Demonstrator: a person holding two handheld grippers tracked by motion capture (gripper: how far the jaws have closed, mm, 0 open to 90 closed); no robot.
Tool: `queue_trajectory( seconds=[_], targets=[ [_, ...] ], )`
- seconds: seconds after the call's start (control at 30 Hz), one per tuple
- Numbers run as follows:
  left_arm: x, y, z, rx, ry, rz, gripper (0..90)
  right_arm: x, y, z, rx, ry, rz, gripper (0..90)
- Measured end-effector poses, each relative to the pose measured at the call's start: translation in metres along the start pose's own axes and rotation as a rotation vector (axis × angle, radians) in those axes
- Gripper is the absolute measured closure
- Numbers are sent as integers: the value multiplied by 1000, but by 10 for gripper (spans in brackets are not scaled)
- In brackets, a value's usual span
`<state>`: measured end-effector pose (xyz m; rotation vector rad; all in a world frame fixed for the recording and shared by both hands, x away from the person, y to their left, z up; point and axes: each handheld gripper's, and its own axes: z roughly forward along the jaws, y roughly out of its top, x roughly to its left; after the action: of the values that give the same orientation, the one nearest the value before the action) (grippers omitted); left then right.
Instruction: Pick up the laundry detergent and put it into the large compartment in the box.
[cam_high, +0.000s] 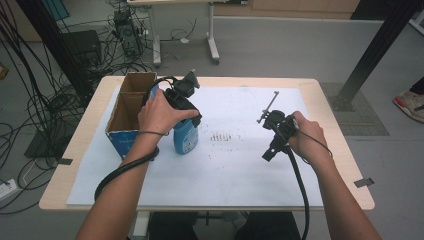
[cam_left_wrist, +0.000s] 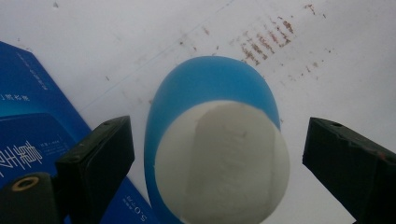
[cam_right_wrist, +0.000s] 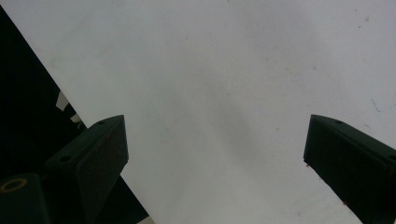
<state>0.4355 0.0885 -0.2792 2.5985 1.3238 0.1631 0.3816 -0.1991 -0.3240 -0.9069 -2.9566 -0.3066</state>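
blue bottle (cam_high: 185, 137) stands upright, white cap (cam_left_wrist: 222, 161) pointing up.

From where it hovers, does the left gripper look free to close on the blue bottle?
Probably yes. The left gripper sits right above the blue bottle, jaws open on either side of its white cap, gaps on both sides. The cardboard box stands beside the bottle, seemingly clear.

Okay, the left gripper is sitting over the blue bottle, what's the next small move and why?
Probably close the left gripper on the blue bottle: its jaws stand open on either side of the white cap with gaps showing, so nothing is gripped yet. The box waits beside it.
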Motion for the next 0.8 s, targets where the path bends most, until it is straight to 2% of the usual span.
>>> queue_trajectory(
  seconds=[0.8],
  targets=[
    [-1, 1, -1, 3, -7, -2, 96, 0, 0, -2, 0, -3, 8, 62]
  ],
)
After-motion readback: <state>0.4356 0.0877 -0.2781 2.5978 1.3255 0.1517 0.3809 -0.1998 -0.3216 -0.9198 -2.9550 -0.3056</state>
